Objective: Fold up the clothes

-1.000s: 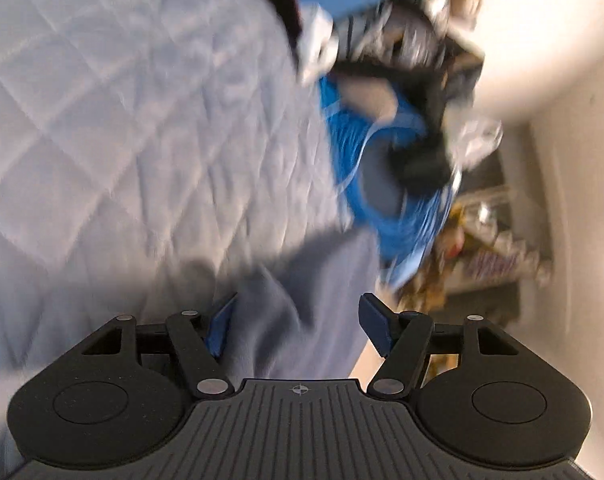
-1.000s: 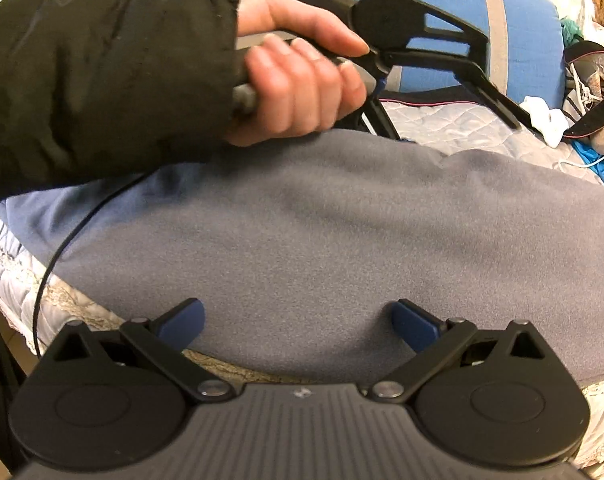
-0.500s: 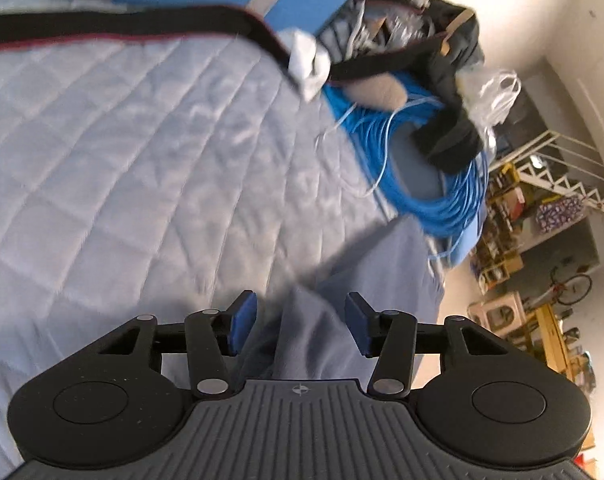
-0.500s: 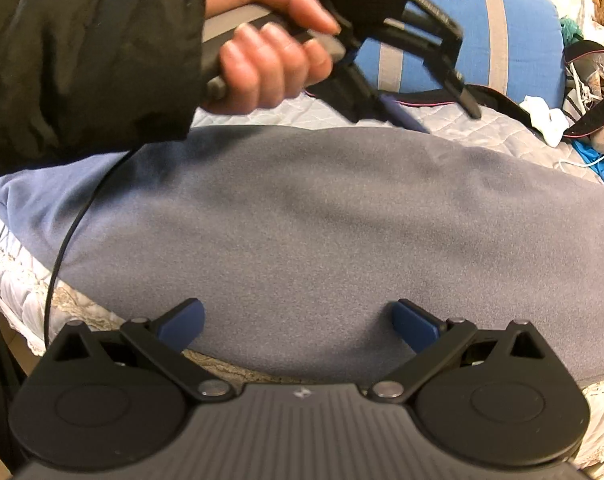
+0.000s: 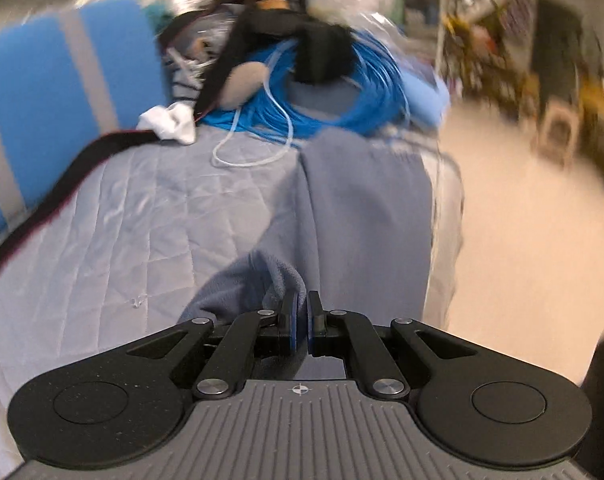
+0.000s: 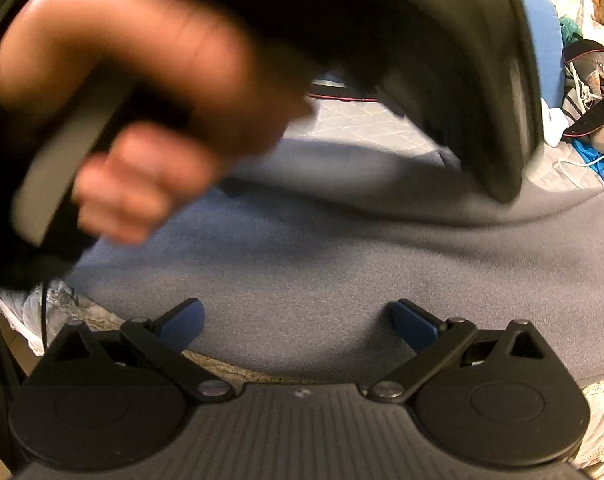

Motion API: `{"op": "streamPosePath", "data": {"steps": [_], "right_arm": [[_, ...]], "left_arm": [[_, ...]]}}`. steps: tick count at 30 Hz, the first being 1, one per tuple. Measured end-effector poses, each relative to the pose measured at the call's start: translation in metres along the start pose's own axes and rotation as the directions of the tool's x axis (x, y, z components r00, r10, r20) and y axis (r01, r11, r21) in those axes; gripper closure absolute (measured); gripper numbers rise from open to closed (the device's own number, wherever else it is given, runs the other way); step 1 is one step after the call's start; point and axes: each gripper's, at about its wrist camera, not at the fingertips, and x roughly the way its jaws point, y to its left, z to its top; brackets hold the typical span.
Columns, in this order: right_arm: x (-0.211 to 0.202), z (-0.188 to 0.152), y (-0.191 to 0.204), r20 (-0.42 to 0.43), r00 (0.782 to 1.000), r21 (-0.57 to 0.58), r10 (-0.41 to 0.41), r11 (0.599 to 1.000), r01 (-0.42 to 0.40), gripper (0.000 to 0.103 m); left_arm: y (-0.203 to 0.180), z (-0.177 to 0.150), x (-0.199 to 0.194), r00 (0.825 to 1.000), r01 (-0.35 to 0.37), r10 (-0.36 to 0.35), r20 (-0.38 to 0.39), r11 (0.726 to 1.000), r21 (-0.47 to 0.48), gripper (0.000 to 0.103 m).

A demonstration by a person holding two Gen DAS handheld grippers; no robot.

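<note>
Spread across the quilted bedspread: a grey-blue fleece garment, its long edge lying along the bedspread's near side and its far end reaching toward the coil of blue cable at the bed's head.

Left gripper: blue pads drawn almost together, only a thin slit between them, with a bunched fold of the fleece garment pinched at the tips. Lifted corner rising off the bedspread just in front of the pads, the rest of the cloth trailing flat toward the cable coil. Held so, by judgement, to carry that corner over the body of the garment and lay the first fold. Heavy blur in the room beyond, so detail there not readable.

Right gripper: pads spread wide, nothing between them, poised low over the garment's near hem where it meets the bedspread's lace trim. Probably parked there to pin or take the hem once the left side comes across. No contact with the cloth clearly shown.

Seen from the right wrist, above the garment: left hand wrapped round the handle of its tool, blurred, filling the upper part of the view and hiding the pinched corner.

Beside the cable coil, toward the blue striped cushion: a white sock and a black strap, well clear of the fold path.
</note>
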Motion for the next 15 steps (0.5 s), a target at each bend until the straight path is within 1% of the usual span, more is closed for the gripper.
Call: {"op": "streamPosePath", "data": {"steps": [2,4,6,7,8,10,11,13,14,15], "right_arm": [[0.000,0.000,-0.001,0.000,1.000,0.000,0.000,1.000,0.000,0.000],[0.001,0.001,-0.001,0.000,1.000,0.000,0.000,1.000,0.000,0.000],[0.001,0.001,-0.002,0.000,1.000,0.000,0.000,1.000,0.000,0.000],[0.002,0.001,-0.003,0.001,1.000,0.000,0.000,1.000,0.000,0.000],[0.002,0.001,-0.003,0.001,1.000,0.001,0.001,1.000,-0.001,0.000],[0.003,0.001,-0.004,0.001,1.000,0.001,0.002,1.000,-0.002,0.000],[0.003,0.002,-0.005,0.001,1.000,0.001,0.002,1.000,-0.002,0.000],[0.004,0.002,-0.006,0.001,1.000,0.002,0.002,1.000,-0.002,0.000],[0.004,0.002,-0.006,0.001,1.000,0.002,0.002,1.000,-0.002,0.000],[0.004,0.002,-0.007,0.001,1.000,0.002,0.002,1.000,-0.002,0.000]], "left_arm": [[0.000,-0.002,0.002,1.000,-0.009,0.009,-0.001,1.000,0.010,0.096],[0.006,-0.001,0.004,1.000,-0.014,0.014,-0.007,1.000,-0.009,0.094],[0.014,0.001,0.005,0.999,-0.031,0.030,-0.016,0.999,-0.042,0.083],[0.018,0.002,0.005,0.999,-0.045,0.044,-0.016,0.997,-0.057,0.071],[0.020,0.001,0.003,0.998,-0.063,0.062,-0.010,0.996,-0.067,0.063],[0.024,0.001,0.001,0.997,-0.074,0.073,-0.010,0.994,-0.076,0.061],[0.026,0.000,0.000,0.998,-0.069,0.068,-0.017,0.994,-0.083,0.061],[0.033,-0.002,0.003,0.999,-0.026,0.021,-0.040,0.991,-0.131,0.061],[0.038,-0.003,0.004,0.999,0.015,-0.024,-0.049,0.984,-0.177,0.061],[0.045,-0.004,0.007,0.995,0.065,-0.080,-0.056,0.970,-0.235,0.061]]}}
